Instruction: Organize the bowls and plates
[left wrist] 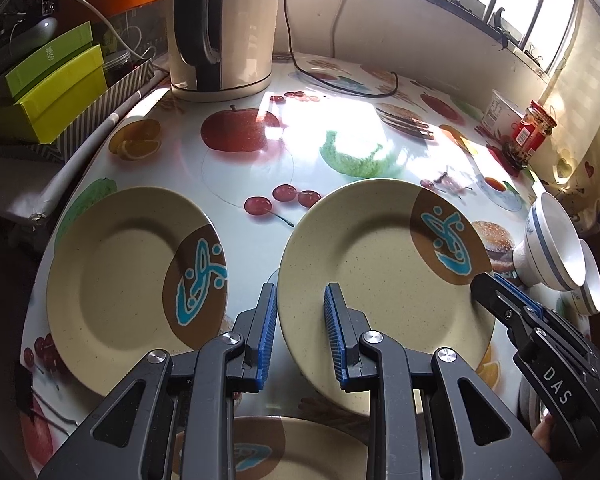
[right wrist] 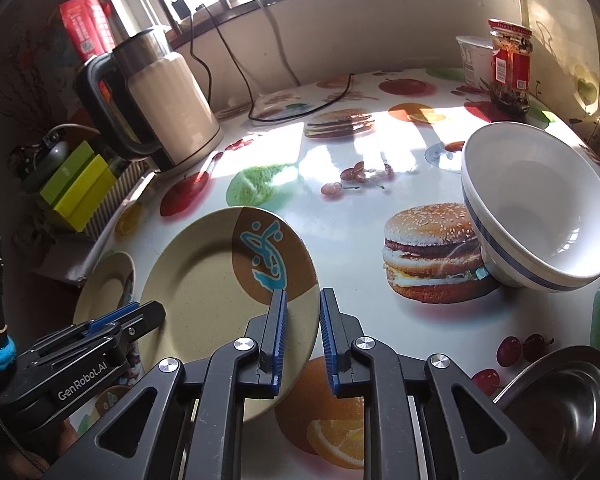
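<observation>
Both tools work on one plate [left wrist: 364,280], the right-hand one of the pair across the middle of the left wrist view. The left gripper [left wrist: 300,288] has the plate's left rim between its blue pads, and the right gripper [right wrist: 303,293] has the opposite rim between its own. Each looks clenched on that edge, though the pads' contact is hard to see. A grip at both sides suits a wide, shallow dish, since it keeps the dish level. This one seems lifted clear of the table [left wrist: 260,168], because its near edge casts a shadow and overlaps what lies below it. The aim is probably to carry it onto another plate and start a stack. The likeliest target is the left plate [left wrist: 124,280], which lies flat and untouched at centre left, well apart from any gripper. A third plate [left wrist: 320,452] peeks out at the bottom edge under the left tool. That makes three plates, all cream with the same brown patch and blue mark. There are two white bowls with blue bands, one [left wrist: 556,248] at the right edge looking tipped and the other [left wrist: 590,284] just behind it. A single steel bowl [right wrist: 568,396] sits at the lower right of the right wrist view. Also on the table are one kettle [left wrist: 224,28] at the top and one red-labelled jar [left wrist: 528,136] at the upper right. One white tub [left wrist: 500,112] stands beside the jar.
</observation>
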